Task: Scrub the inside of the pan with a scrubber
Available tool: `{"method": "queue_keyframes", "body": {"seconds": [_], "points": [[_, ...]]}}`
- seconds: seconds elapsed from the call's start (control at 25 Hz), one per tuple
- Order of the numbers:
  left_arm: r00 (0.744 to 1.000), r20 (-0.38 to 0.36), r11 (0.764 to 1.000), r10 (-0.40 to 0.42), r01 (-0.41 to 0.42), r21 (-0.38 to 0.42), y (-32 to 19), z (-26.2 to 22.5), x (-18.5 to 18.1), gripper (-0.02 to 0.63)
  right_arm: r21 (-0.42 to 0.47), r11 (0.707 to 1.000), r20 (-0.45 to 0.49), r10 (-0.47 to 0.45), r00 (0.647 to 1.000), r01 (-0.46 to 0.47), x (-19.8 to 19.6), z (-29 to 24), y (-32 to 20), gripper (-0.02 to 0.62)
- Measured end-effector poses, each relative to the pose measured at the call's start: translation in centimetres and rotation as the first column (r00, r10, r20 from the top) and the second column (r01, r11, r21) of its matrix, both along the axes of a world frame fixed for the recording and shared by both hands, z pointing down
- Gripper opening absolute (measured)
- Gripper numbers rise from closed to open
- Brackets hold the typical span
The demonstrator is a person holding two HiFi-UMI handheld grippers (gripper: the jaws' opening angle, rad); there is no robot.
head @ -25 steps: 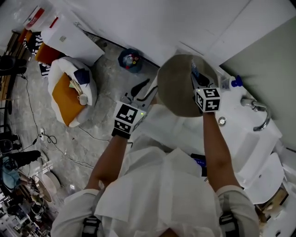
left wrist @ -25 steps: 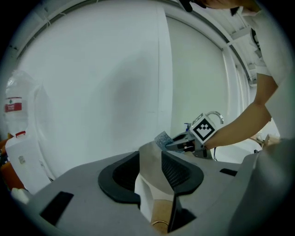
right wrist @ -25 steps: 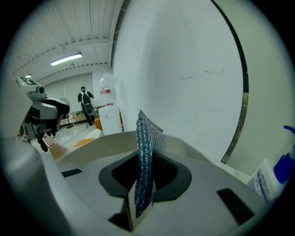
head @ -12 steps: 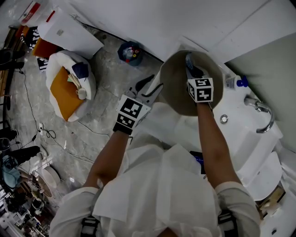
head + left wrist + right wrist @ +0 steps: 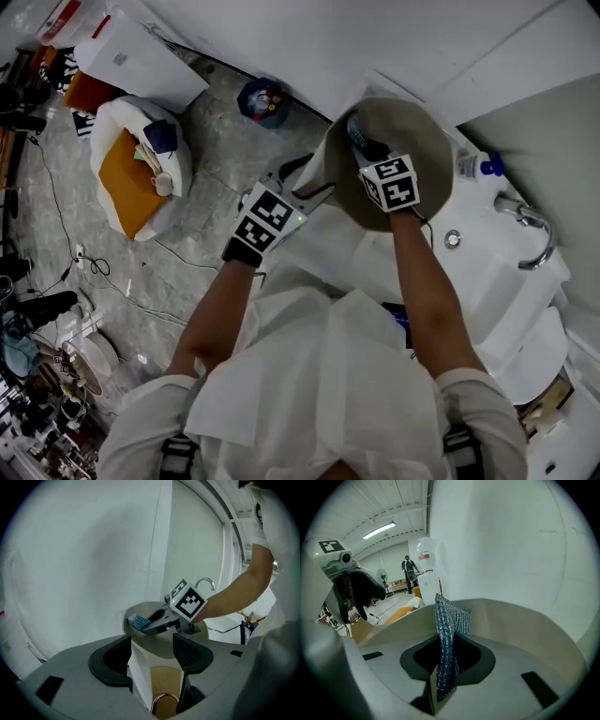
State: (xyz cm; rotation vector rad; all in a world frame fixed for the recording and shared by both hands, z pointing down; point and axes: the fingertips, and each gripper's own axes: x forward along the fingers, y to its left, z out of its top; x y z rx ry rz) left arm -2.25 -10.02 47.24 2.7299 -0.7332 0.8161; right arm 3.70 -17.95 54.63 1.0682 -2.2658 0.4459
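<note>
Pan (image 5: pixel 424 131) sits just ahead of both tools. Your right tool (image 5: pixel 446 660) is clamped on the blue scrubber (image 5: pixel 449 616) inside it. Your left tool (image 5: pixel 153 643) has just been opening, its jaws apart around the handle (image 5: pixel 165 686).

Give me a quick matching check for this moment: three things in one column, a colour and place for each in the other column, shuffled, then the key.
Things
1. scrubber
2. pan
3. faucet

Descriptions
A. beige and round, with the right gripper reaching into it
B. chrome, arched over the white sink
C. blue, pinched between the right gripper's jaws

Pairs: 1-C, 2-A, 3-B
</note>
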Motion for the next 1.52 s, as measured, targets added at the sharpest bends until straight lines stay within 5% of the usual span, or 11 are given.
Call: {"method": "queue_keyframes", "body": {"seconds": [0.16,0.36,0.6,0.84,1.04,1.2,1.28,1.44,1.52], "points": [[0.984,0.135,0.992,0.116,-0.108,-0.062,1.9,2.3,-0.1,0.297,-0.011,1.000,0.008,-0.013,1.000,0.013,-0.2,0.0,0.3,0.057],[0.924,0.292,0.965,0.249,-0.211,-0.156,4.0,5.1,-0.2,0.307,-0.031,0.999,0.002,-0.031,1.000,0.031,-0.5,0.0,0.6,0.057],[0.902,0.343,0.956,0.261,-0.193,-0.222,3.8,6.0,-0.4,0.313,-0.050,0.996,-0.026,-0.073,0.997,0.071,-1.4,0.4,1.3,0.058],[0.818,0.463,0.929,0.340,-0.219,-0.297,5.1,8.4,-1.9,0.314,-0.068,0.994,-0.018,-0.084,0.996,0.082,-2.0,0.5,1.3,0.061],[0.794,0.491,0.925,0.359,-0.231,-0.303,5.2,9.5,-1.5,0.255,-0.097,0.978,-0.001,-0.185,0.983,0.184,-3.9,0.7,3.1,0.062],[0.798,0.476,0.917,0.370,-0.232,-0.325,5.2,9.4,-1.4,0.255,-0.169,0.932,0.049,-0.316,0.948,0.320,-5.0,1.0,5.5,0.061],[0.793,0.481,0.915,0.374,-0.231,-0.331,5.2,9.5,-1.4,0.253,-0.248,0.879,0.106,-0.394,0.913,0.408,-5.1,1.0,7.3,0.061],[0.787,0.484,0.913,0.382,-0.241,-0.328,5.1,9.5,-1.5,0.251,-0.398,0.717,0.181,-0.549,0.816,0.571,-4.3,0.7,11.5,0.061],[0.783,0.486,0.911,0.388,-0.248,-0.329,5.0,9.4,-1.6,0.250,-0.400,0.712,0.187,-0.553,0.812,0.577,-4.4,0.6,11.5,0.061]]}}
